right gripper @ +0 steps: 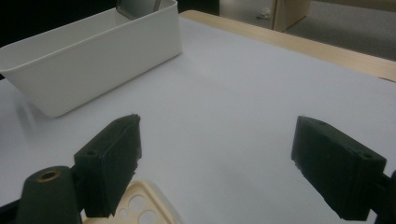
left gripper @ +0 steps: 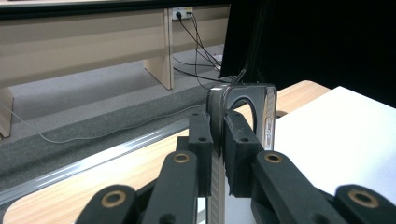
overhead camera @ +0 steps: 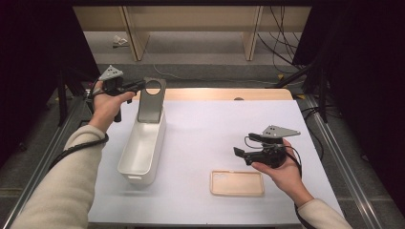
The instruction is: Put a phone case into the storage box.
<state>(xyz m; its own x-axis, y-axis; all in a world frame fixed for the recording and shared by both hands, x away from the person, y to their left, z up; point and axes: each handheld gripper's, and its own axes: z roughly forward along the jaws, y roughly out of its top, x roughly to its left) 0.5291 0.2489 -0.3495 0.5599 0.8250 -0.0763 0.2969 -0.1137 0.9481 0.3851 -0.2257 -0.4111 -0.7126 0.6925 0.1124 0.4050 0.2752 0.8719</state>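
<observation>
A: What does the left gripper (overhead camera: 138, 86) hold?

B: Its jaws are closed on a grey phone case (overhead camera: 152, 101). In the left gripper view the two black pads (left gripper: 201, 140) press on the thin edge of this case, close to its round camera hole.

A: And where is the case?

B: It stands nearly upright at the 12 o'clock end of the white bin (overhead camera: 141, 151), with its lower part inside the bin and its top above the rim. From the middle of the white mat (overhead camera: 205, 143), the bin lies at about 9 o'clock.

A: What about the right gripper (overhead camera: 239, 151)?

B: Its jaws stand wide apart with nothing between them. In the right gripper view there is bare mat between the two pads. The right hand (overhead camera: 282, 172) holds it at about 4 o'clock on the mat, pointing toward 9 o'clock.

A: Is there something near it?

B: Yes, a beige phone case (overhead camera: 237, 183) lies flat on the mat, just beside this gripper at its 6 o'clock side. They do not touch.
</observation>
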